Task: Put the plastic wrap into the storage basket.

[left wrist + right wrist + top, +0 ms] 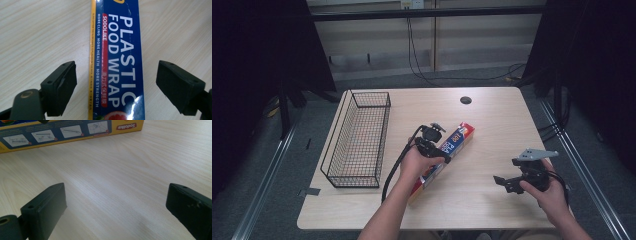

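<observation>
A long blue and yellow box of plastic food wrap (455,139) lies slantwise on the wooden table (497,120). My left gripper (433,145) hangs over the box's middle and points down at it. In the left gripper view the box (117,50) runs between the two black jaws, with a gap of bare table on each side, so the left gripper (116,75) is open around it. My right gripper (506,183) sits near the table's front right, open, over bare wood (115,205). The box's yellow side (62,133) shows beyond it.
A black wire basket (362,93) stands along the table's left side with nothing seen in it. A round cable hole (466,100) sits near the far edge. Cables trail from both grippers. Bare wood lies between the box and the right gripper.
</observation>
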### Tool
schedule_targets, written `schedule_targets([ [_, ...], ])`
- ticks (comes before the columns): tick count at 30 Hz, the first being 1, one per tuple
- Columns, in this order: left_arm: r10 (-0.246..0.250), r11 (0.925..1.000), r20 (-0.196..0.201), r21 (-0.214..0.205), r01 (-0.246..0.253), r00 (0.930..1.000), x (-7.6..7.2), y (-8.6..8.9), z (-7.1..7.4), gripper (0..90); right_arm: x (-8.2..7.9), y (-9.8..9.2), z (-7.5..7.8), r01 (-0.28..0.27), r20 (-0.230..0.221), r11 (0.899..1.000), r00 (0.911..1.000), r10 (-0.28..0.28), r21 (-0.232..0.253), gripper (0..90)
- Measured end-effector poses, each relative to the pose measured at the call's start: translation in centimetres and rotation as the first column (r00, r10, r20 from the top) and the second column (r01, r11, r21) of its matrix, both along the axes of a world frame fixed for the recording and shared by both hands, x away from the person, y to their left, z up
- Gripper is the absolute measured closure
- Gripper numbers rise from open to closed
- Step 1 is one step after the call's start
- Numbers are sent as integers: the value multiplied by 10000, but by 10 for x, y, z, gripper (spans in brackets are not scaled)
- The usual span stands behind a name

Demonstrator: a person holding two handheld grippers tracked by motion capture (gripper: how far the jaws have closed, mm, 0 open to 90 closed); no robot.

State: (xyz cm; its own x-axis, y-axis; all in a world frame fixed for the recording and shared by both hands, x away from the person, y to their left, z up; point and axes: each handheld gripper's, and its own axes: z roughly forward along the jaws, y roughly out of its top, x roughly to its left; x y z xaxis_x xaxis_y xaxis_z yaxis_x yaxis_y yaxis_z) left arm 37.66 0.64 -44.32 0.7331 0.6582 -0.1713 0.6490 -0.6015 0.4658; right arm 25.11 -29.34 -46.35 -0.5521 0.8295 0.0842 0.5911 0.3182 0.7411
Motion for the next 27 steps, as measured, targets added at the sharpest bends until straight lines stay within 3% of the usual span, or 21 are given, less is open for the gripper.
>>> schedule_targets([
  [7,-87,9999,-4,78,87,10000,3,-4,-8,245,0,0,0,-15,1,10000,10000,15,2,27],
  [16,-105,9996,-308,241,112,9995,5,-8,-15,304,0,0,0,-17,24,10000,10000,17,40,27],
  [24,-131,9978,-398,646,156,9991,7,-10,-19,363,0,0,1,-73,21,10000,10000,73,48,27],
  [27,-376,9937,-291,1047,405,9989,7,-12,-16,381,0,1,0,-87,11,10000,10000,87,19,27],
])
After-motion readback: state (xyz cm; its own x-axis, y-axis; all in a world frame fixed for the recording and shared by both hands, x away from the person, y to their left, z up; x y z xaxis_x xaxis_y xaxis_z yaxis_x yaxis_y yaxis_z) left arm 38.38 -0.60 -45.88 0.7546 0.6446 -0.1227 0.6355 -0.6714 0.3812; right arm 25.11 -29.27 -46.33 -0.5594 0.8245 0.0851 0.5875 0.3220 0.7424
